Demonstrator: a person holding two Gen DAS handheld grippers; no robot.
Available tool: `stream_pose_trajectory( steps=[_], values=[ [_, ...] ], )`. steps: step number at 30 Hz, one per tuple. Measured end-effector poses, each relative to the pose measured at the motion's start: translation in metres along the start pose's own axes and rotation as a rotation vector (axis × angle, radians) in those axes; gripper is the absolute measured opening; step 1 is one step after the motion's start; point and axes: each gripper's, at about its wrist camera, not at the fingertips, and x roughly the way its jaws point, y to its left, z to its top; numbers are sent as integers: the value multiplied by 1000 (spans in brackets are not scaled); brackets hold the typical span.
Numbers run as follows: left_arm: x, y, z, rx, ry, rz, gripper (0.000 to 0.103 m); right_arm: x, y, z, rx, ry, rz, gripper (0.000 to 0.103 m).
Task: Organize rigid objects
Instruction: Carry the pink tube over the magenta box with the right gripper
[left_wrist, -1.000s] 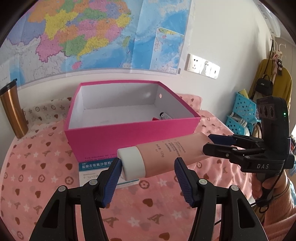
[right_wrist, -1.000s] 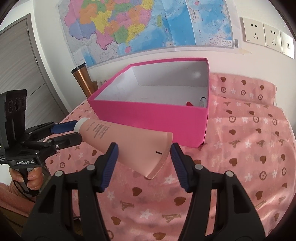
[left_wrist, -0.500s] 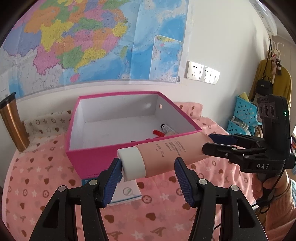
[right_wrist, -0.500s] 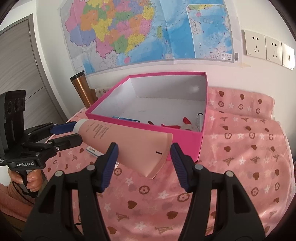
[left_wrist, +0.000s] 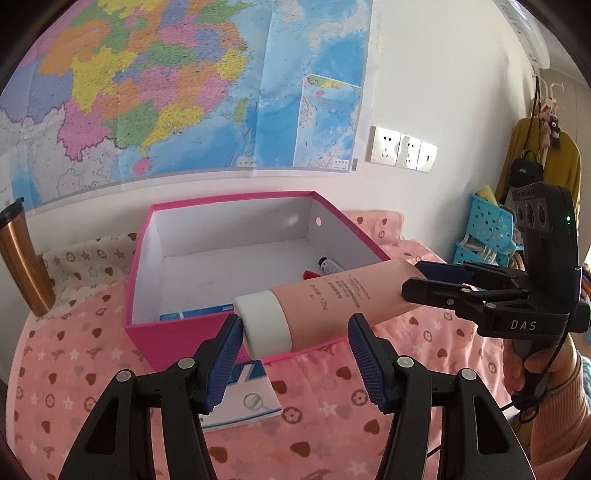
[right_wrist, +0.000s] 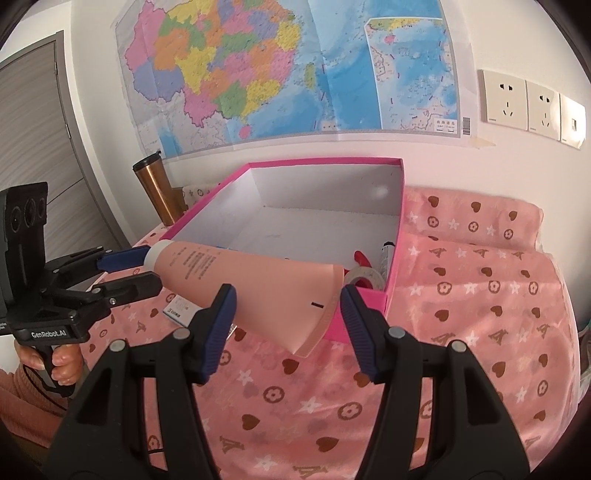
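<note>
On the table at 12 o'clock from both of us: pink heart-print cloth (left_wrist: 74, 369), and on it the magenta box (left_wrist: 166, 343), open top, white inside. Most of the floor is bare; that's the drop zone.

Pink tube (left_wrist: 332, 299) is airborne, roughly level, over the box's near wall and not yet inside. We read it as a two-handed carry. It's long and its tail is soft, so a grip at each end stops it sagging or swinging.

Left gripper (left_wrist: 291, 332) has the white cap end. From the right wrist view its fingers sit narrow, pinched on the cap. Right gripper (right_wrist: 286, 306) has the flat crimped tail, pads against both edges. Both are loaded; neither is free.

Already in the box: blue-white carton (left_wrist: 195, 314) at the near wall, then a tape roll (right_wrist: 364, 277), a small black-capped tube (left_wrist: 328, 264) and a red item (left_wrist: 310, 274) bunched in the 2 o'clock corner. Our guess is we set the tube on the bare floor at 11 o'clock to avoid stacking.

Outside, at 6 o'clock of the box, a blue-white leaflet box (left_wrist: 247, 391) is not yet stowed.
</note>
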Motion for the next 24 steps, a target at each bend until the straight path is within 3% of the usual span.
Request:
stream_pose_trajectory(
  steps=[24],
  values=[
    [19,3,18,22,-2,19,60,11,-14,16,-2,-4,-13,61]
  ],
)
